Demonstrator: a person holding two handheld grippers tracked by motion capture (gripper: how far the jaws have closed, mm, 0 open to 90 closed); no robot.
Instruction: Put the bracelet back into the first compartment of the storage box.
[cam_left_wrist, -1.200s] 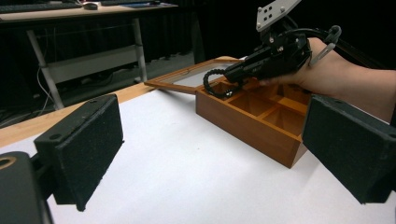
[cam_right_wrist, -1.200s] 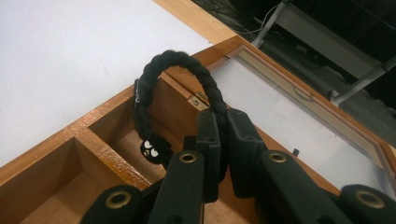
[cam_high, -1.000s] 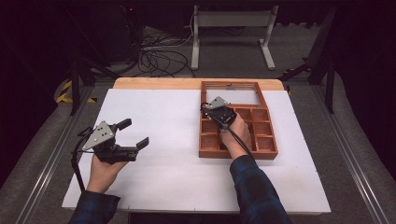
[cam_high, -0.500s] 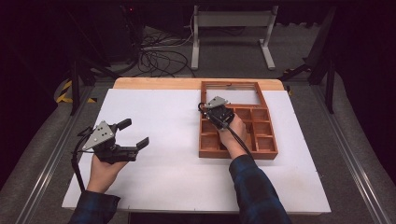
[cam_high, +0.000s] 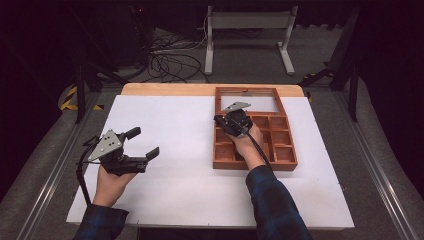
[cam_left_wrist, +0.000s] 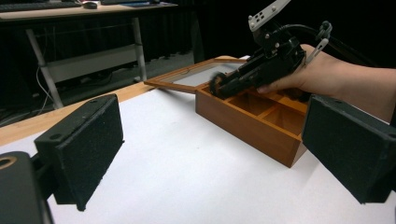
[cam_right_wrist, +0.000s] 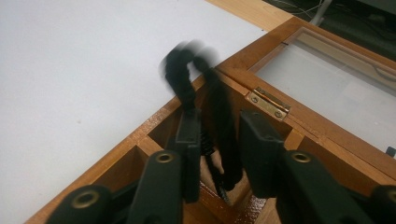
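A wooden box (cam_high: 255, 165) with several compartments lies on the white table, its glass lid (cam_high: 248, 102) folded open at the back. My right gripper (cam_high: 220, 120) hangs over the box's far left compartment (cam_right_wrist: 154, 128). Its jaws have just been opening. A thin black bent thing (cam_right_wrist: 219, 107), blurred at its top, stands between them and leans against the compartment's corner; the pads do not press it. My left gripper (cam_high: 143, 142) is held over the left of the table, open with nothing in it. From the left gripper view (cam_left_wrist: 210, 140) the box (cam_left_wrist: 247, 126) and the right gripper (cam_left_wrist: 224, 84) show ahead.
The white sheet (cam_high: 175, 175) covers most of the table, with a wooden strip (cam_high: 165, 89) along the far edge. Beyond the table stand a metal frame (cam_high: 247, 30) and loose cables (cam_high: 170, 62) on the floor. A brass hinge (cam_right_wrist: 268, 103) joins lid and box.
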